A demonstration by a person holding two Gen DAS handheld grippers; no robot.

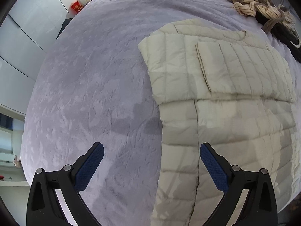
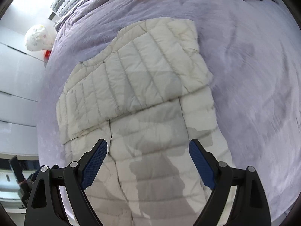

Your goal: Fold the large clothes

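One cream quilted jacket (image 2: 135,86), sleeves folded across its chest, flat on lilac bed cover (image 1: 90,86); left hand-held gripper (image 1: 152,155) and right hand-held gripper (image 2: 148,151) both wide apart, empty, above lower jacket.

A lavender bedspread (image 1: 90,86) covers the bed, with pale wardrobe panels (image 1: 24,43) alongside in daylight.

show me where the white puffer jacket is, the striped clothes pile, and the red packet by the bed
white puffer jacket (image 2: 135,79), right wrist view, on the folded-over upper part.
striped clothes pile (image 1: 250,3), left wrist view, on a cream striped fold.
red packet (image 1: 76,6), left wrist view, on its red face.
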